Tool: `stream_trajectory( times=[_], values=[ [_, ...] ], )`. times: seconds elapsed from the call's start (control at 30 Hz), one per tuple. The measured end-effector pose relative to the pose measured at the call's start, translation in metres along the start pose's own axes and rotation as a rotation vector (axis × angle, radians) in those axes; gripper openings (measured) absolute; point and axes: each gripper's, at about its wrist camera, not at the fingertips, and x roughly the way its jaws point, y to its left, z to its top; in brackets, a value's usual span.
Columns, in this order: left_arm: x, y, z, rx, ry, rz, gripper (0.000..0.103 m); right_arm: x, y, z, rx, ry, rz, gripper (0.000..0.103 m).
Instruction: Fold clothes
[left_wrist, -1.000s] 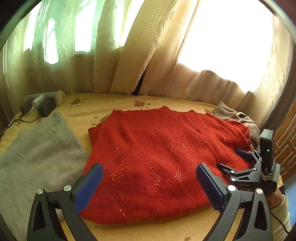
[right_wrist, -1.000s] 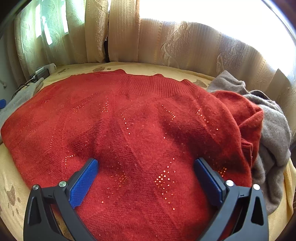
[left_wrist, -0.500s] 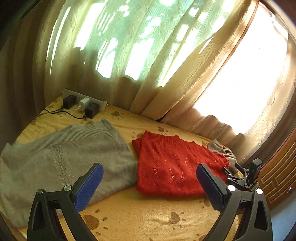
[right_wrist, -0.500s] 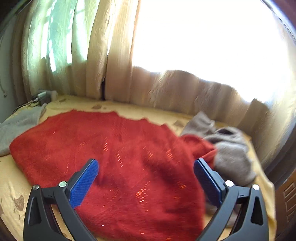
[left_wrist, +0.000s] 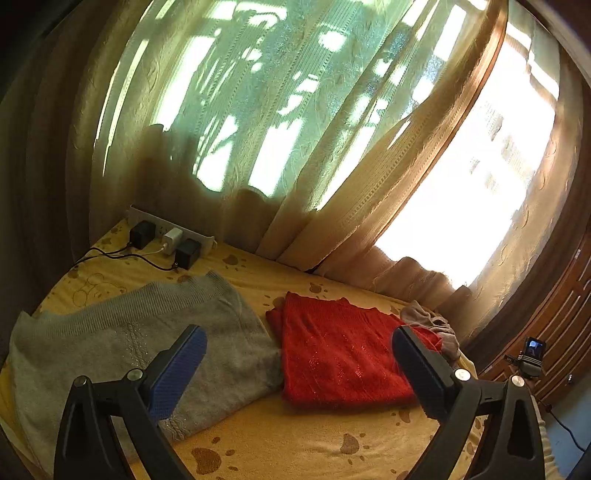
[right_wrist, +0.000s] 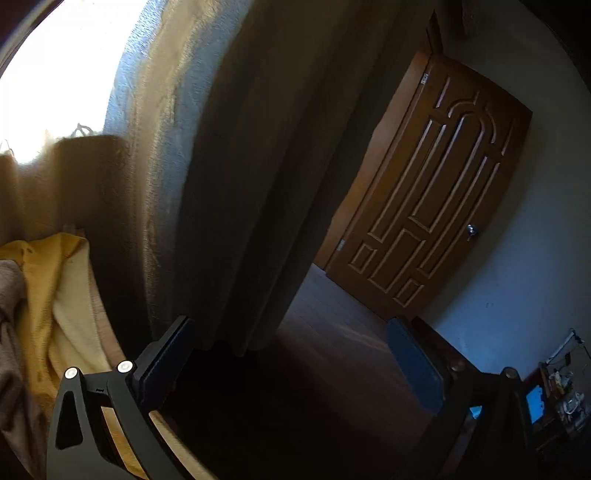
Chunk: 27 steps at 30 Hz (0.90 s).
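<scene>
red sweater (left_wrist: 340, 354): folded into a neat block, lying flat on yellow blanket (left_wrist: 295, 443) printed with brown paw marks, just right of grey sweater (left_wrist: 125, 354), edges touching. knit, soft and limp, judged light; likely to sag and lose its fold if lifted by one corner. sparkly dots across front, possible snag points for rubber pads. best hold, as a judgement: both near corners of the folded edge, one per gripper, or slid flat without lifting.

grey sweater: spread flat, not folded, ribbed hem toward curtain; same soft knit, judged next in line. hold at hem corners or shoulders.

beige garment (left_wrist: 428, 325): crumpled heap at far right end of red sweater, touching it; also seen at left edge of right wrist view.

left gripper (left_wrist: 295, 369): raised above bed, well apart from clothes, blue pads spread wide, nothing between them.

right gripper (right_wrist: 291, 362): turned away from bed toward wooden door (right_wrist: 436, 206) and dark floor, pads spread wide, nothing held.

power strip (left_wrist: 170, 230): at head of blanket by curtain (left_wrist: 258, 147), two black plugs and one white plug seated, cables trailing left.

small screen device (left_wrist: 532, 354): at right edge, lit display, too small to read.

writing, brands, labels: none readable on any garment or gripper; small tag on top corner of door illegible.
</scene>
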Motion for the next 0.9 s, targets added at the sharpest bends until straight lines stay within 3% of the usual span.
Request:
stream_trajectory(
  times=[0.03,0.13,0.17,0.2,0.27,0.4,0.5,0.6,0.7,0.77,0.87,0.9],
  values=[
    [0.001,0.004,0.003,-0.006,-0.003,-0.015,0.102,0.021,-0.014,-0.004,-0.012,0.056,-0.075,0.103],
    [0.013,0.019,0.007,-0.05,-0.011,-0.039,0.102,0.046,-0.048,-0.026,-0.015,0.119,-0.167,0.103],
    [0.02,0.024,0.005,-0.069,-0.009,-0.044,0.102,0.044,-0.057,-0.033,0.0,0.113,-0.152,0.103],
    [0.027,0.029,0.003,-0.089,-0.006,-0.051,0.102,0.032,-0.063,-0.04,0.035,0.082,-0.081,0.103],
    [0.048,0.03,-0.004,-0.117,0.02,-0.069,0.102,-0.003,-0.075,-0.056,0.12,-0.004,0.112,0.103],
    [0.094,-0.003,-0.026,-0.051,0.095,-0.118,0.102,-0.097,-0.07,-0.096,0.278,-0.186,0.726,0.103],
    [0.126,-0.046,-0.045,0.045,0.14,-0.169,0.102,-0.151,-0.033,-0.115,0.249,-0.249,1.111,0.103],
    [0.15,-0.09,-0.064,0.161,0.152,-0.172,0.102,-0.199,0.019,-0.121,0.11,-0.305,1.326,0.103],
    [0.165,-0.125,-0.08,0.315,0.098,-0.09,0.102,-0.235,0.074,-0.127,-0.05,-0.372,1.35,0.103],
    [0.173,-0.141,-0.092,0.419,0.043,-0.006,0.102,-0.246,0.11,-0.129,-0.172,-0.422,1.255,0.103],
    [0.189,-0.152,-0.105,0.516,0.005,0.091,0.102,-0.23,0.154,-0.13,-0.246,-0.402,1.191,0.103],
    [0.196,-0.152,-0.108,0.53,0.004,0.112,0.102,-0.223,0.163,-0.129,-0.242,-0.37,1.204,0.103]
  ],
)
